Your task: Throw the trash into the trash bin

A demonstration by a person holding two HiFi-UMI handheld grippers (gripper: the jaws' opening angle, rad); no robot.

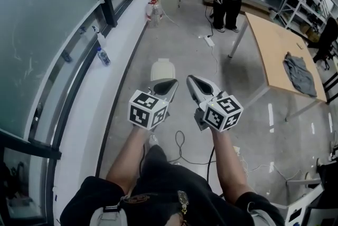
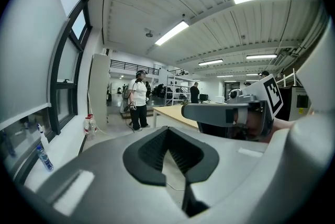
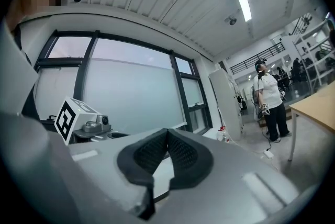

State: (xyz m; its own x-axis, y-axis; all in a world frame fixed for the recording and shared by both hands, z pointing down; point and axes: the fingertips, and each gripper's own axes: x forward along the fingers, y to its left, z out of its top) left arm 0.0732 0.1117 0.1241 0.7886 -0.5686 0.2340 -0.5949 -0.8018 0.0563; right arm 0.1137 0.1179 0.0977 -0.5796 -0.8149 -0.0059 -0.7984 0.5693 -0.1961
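The left tool [image 1: 170, 84] and right tool [image 1: 193, 81] are held pressed together, nothing pinched. No trash is seen; the white bin [image 1: 162, 68] ahead is judged light and easily tipped.

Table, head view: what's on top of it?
One crumpled grey cloth lies on the table, toward its near end. Nothing else shows on the wooden top. Anything beneath the cloth is covered and cannot be seen.
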